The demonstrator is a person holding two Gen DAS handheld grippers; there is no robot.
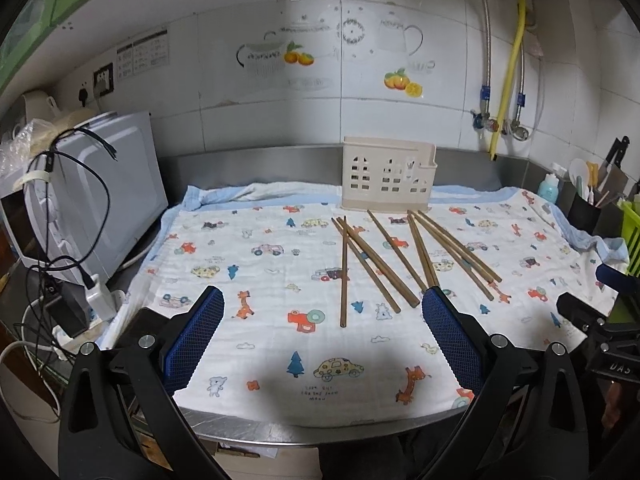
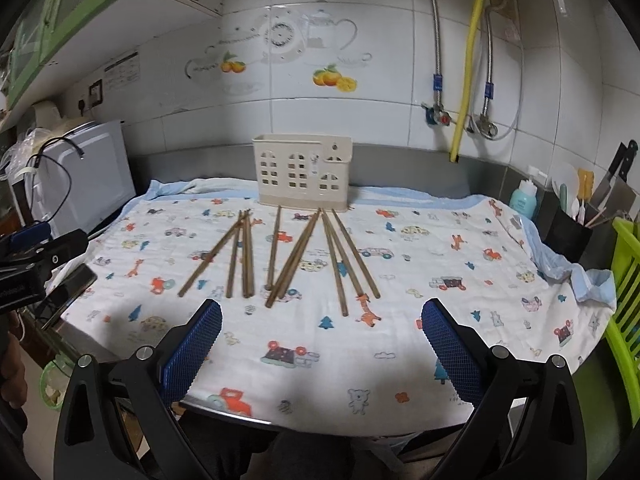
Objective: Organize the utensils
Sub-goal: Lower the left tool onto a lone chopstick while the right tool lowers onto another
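chopsticks (image 2: 280, 256) loose on printed cloth (image 2: 440, 320)

Both claws hang wide apart at the near edge of the tabletop (image 2: 240, 420), gripping nothing. The left claw (image 1: 323, 312) has bare patterned cloth (image 1: 260, 280) ahead of it; the right claw (image 2: 321, 322) likewise faces open cloth. Further in, wooden chopsticks (image 2: 296, 256) lie scattered across the middle, some crossing, with narrow strips of cloth between the groups. Behind them a cream holder (image 2: 303, 174) stands upright near the back wall, with cloth open on both its sides. A white microwave (image 1: 100, 196) with dangling cables (image 1: 72, 208) walls the left side. On the right stand a black utensil cup (image 2: 568, 236), a blue bottle (image 2: 524, 200) and a green rack (image 2: 624, 280).
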